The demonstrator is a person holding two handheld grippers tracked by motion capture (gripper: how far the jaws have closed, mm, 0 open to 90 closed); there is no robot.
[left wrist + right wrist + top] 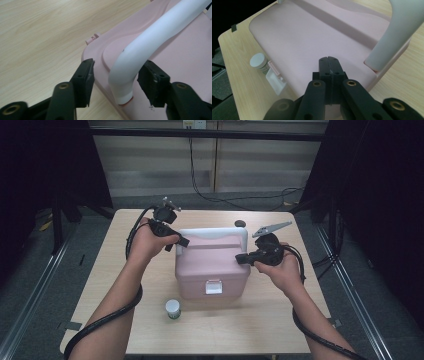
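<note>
A pink plastic case (212, 265) with a white carry handle (212, 233) stands shut in the middle of the wooden table (120, 280). My left gripper (180, 241) is at the handle's left end. In the left gripper view its jaws (115, 80) straddle the foot of the handle (150, 42): the right pad lies close against it and the left pad stands apart, over the lid's edge (100, 47). My right gripper (240, 258) is shut with nothing between its fingers. Its tips (329, 61) rest over the lid (299, 37) near the handle's right foot (392, 37).
A small white-capped jar (173, 308) stands on the table just in front of the case, left of the white latch (213, 286); the right gripper view shows the jar (259, 61) too. A small dark round thing (240, 223) lies behind the case. Black curtains flank the table.
</note>
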